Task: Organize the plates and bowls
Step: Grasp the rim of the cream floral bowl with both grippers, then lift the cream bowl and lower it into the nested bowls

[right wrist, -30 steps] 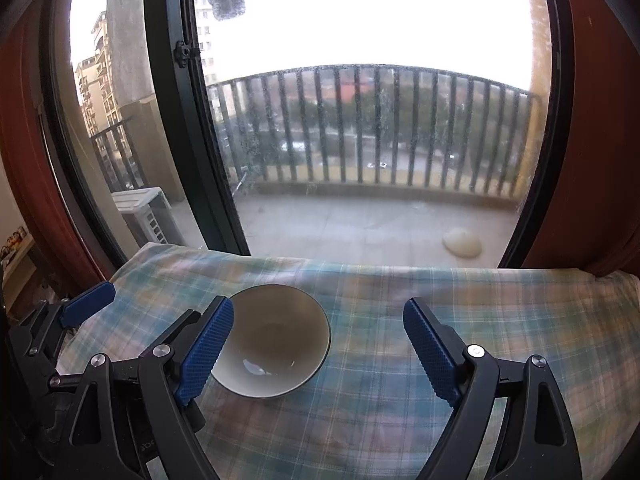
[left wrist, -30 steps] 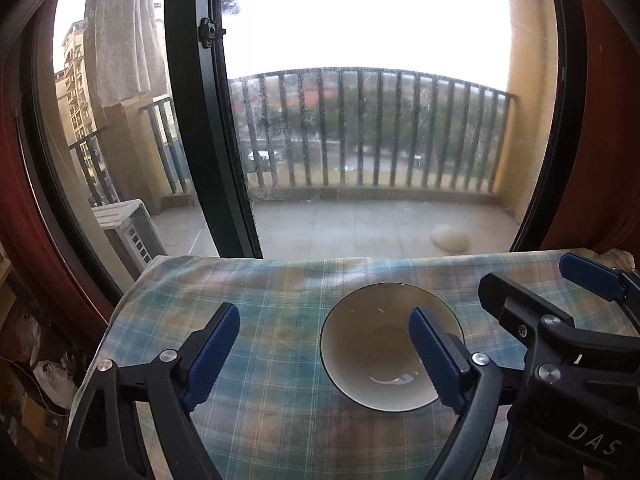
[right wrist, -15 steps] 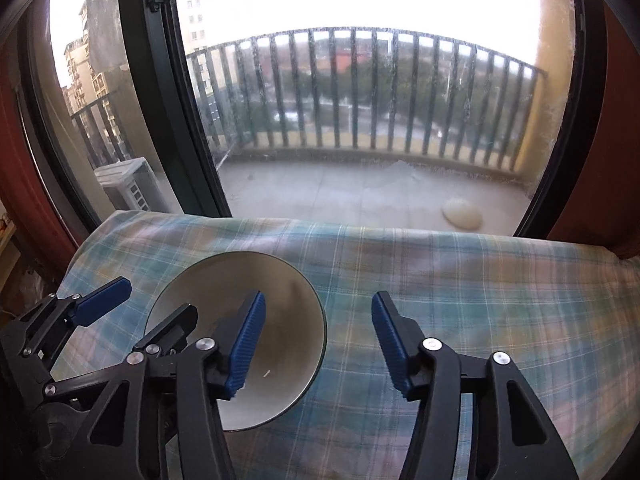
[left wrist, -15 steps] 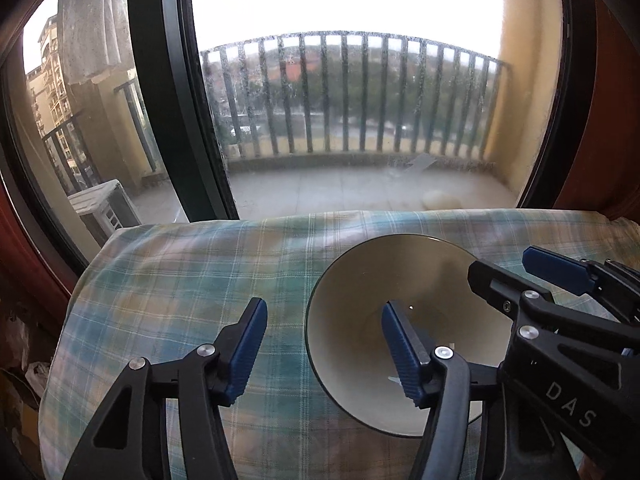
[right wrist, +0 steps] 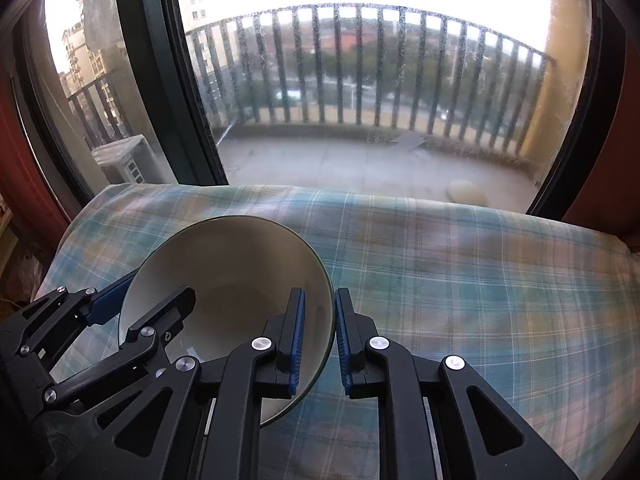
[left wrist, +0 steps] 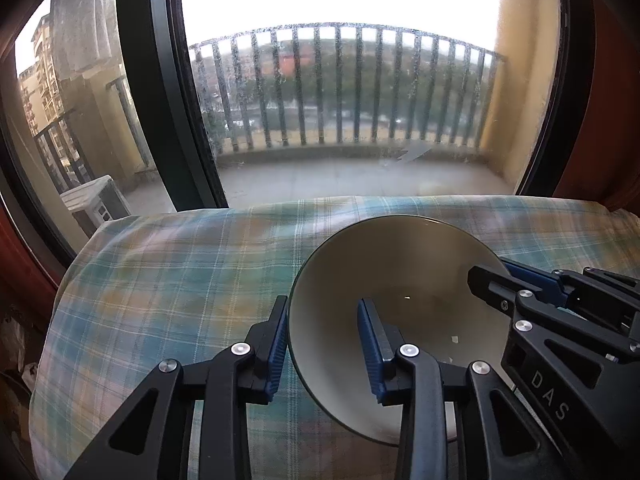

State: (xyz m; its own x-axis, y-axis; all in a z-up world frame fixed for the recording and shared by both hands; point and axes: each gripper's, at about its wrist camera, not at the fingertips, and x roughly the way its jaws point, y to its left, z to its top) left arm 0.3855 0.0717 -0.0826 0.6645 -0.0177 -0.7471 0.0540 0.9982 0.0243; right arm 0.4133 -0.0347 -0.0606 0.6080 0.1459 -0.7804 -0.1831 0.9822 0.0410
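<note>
Early going: one bowl (left wrist: 396,280) sits on the plaid cloth (left wrist: 168,272), nothing stacked, no plates in sight. Both tongs have just been closing on its rim. The left gripper (left wrist: 324,344) pinches the left edge, the right gripper (right wrist: 318,340) the right edge, both angled steeply down, ready to lift.

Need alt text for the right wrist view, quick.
The right tool is shut on the right rim of a pale bowl sitting on a plaid cloth; the left tool grips the opposite rim. Behind is a window onto a railed balcony.
</note>
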